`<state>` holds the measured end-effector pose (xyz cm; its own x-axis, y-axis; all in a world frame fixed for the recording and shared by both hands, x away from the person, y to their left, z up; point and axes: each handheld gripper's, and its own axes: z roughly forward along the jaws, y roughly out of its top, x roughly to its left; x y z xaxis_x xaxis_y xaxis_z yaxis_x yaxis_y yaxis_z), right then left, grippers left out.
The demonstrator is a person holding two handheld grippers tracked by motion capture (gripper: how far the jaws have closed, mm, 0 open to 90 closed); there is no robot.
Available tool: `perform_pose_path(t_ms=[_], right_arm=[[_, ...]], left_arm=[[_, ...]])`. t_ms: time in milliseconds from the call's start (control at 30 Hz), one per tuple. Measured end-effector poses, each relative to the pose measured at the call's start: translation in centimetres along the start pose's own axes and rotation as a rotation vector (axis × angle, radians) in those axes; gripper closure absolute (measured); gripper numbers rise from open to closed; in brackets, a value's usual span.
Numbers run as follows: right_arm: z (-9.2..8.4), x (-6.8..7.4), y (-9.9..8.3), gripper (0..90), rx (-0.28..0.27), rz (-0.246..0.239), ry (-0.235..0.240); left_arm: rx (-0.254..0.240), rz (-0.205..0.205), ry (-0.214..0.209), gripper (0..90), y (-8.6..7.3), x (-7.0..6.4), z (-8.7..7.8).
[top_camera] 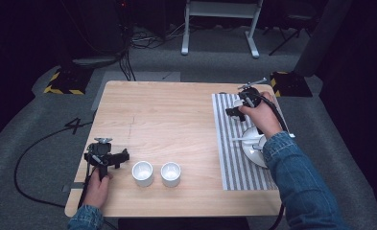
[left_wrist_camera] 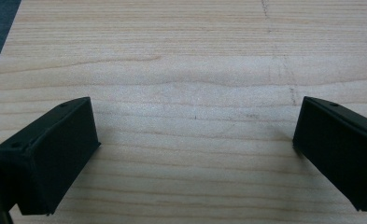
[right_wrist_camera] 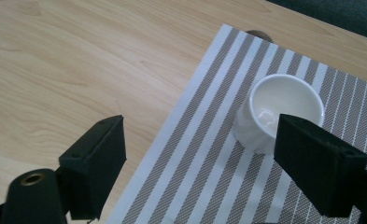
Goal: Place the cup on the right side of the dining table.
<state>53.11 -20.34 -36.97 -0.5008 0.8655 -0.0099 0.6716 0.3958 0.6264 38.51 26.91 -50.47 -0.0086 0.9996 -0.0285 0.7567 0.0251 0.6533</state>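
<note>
Two small white cups (top_camera: 142, 173) (top_camera: 170, 174) are standing side by side on the wooden table (top_camera: 171, 120), just to the right of the left gripper (top_camera: 110, 158), with bare wood lying between them and its fingers. On the right side of the table a grey-and-white striped placemat (top_camera: 231, 158) is lying, and on it, behind the right gripper and partly under the denim sleeve (top_camera: 296, 177), a white plate (top_camera: 253, 148) with a white spoon (top_camera: 246, 138) across it is sitting. A hand-drawn "4" is showing on the floor (top_camera: 76, 125) left of the table; no other writing is readable. The right gripper (top_camera: 240, 106) is hovering over the far end of the placemat, and in the right gripper view its fingers (right_wrist_camera: 95, 154) are standing spread wide, holding nothing. A third white cup (right_wrist_camera: 278, 112) is standing upright on the stripes ahead of them, nearer the right-hand finger, whose tip is overlapping the cup's near side in that view; whether it is touching the cup cannot be told. Nothing is standing in the way between the fingers and the cup. In the left gripper view the left gripper's fingers (left_wrist_camera: 55, 154) are also spread wide apart, holding nothing, with only bare wood grain lying between and ahead of them.
</note>
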Motion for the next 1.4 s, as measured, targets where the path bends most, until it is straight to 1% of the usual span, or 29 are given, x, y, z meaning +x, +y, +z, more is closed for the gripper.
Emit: perform_pose_path(t_ms=[133,233,367,500,700,1000,1100,1167,1400], right_arm=[[-1.5,1.2,-0.6,17.1,-0.01,-0.035,0.031],[-2.4,1.9,-0.8,17.1,-0.017,-0.061,0.032],[-3.6,3.1,-1.2,17.1,-0.024,-0.098,0.051],[-5.0,4.2,-2.1,17.1,-0.039,-0.135,0.073],[-6.2,5.1,-3.9,17.5,-0.042,-0.153,0.098],[-7.9,5.6,-6.6,17.5,-0.078,-0.152,0.121],[-8.5,6.1,-7.7,17.5,-0.091,-0.166,0.126],[-8.7,6.5,-8.4,17.5,-0.099,-0.166,0.136],[-8.9,7.0,-10.3,17.4,-0.112,-0.174,0.13]], left_arm=[[0.0,-0.001,0.001,0.2,0.0,0.0,0.0],[0.0,-0.001,0.001,0.2,0.0,0.0,0.0],[0.0,-0.001,0.001,0.2,0.0,0.0,0.0],[0.0,-0.001,0.001,0.2,0.0,0.0,0.0],[0.0,0.0,0.001,0.1,0.0,0.0,0.0],[0.003,-0.003,0.0,0.1,0.1,0.0,0.0],[0.003,-0.003,0.0,0.1,0.1,0.0,0.0],[0.004,-0.003,0.0,0.1,0.1,0.0,0.0],[0.001,0.001,-0.001,0.2,0.0,0.0,0.0]])
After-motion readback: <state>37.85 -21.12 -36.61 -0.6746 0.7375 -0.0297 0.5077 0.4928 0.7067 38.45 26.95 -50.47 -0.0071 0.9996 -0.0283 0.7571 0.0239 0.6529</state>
